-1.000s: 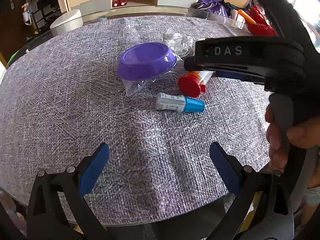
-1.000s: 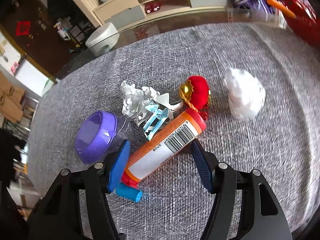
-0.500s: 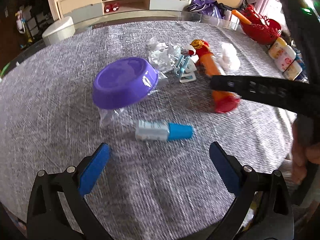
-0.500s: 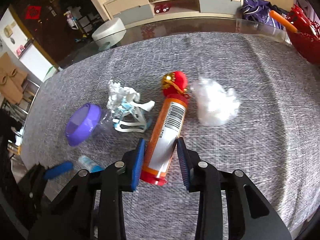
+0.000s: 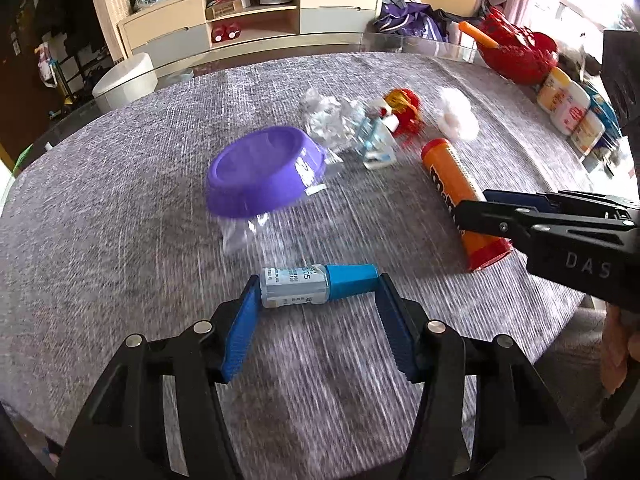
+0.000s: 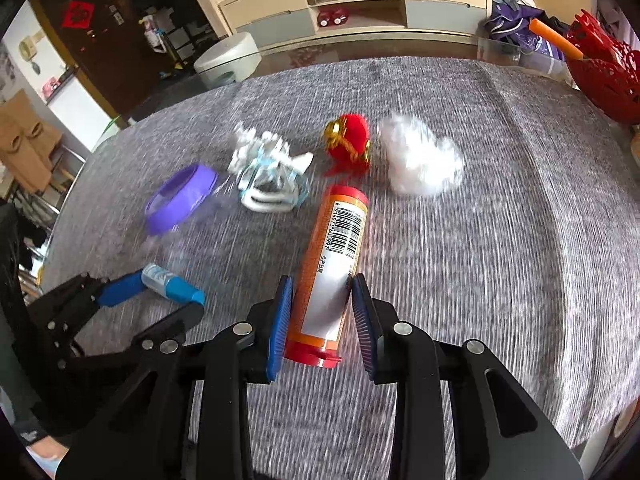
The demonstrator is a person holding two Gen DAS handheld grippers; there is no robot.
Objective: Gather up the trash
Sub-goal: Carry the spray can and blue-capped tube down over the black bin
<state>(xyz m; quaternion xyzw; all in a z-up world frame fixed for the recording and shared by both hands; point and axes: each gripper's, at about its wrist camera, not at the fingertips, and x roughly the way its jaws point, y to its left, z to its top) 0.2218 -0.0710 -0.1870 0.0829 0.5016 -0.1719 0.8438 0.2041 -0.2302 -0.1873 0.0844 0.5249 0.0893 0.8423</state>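
Bright daylight, motion blur, fisheye warping

Motion blur smears the crumpled paper and white wad; the orange tube is partly hidden behind the right gripper's fingers.

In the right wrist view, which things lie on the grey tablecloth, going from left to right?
Purple bowl → small blue-capped bottle → crumpled paper with plastic packaging → orange tube → white tissue wad.
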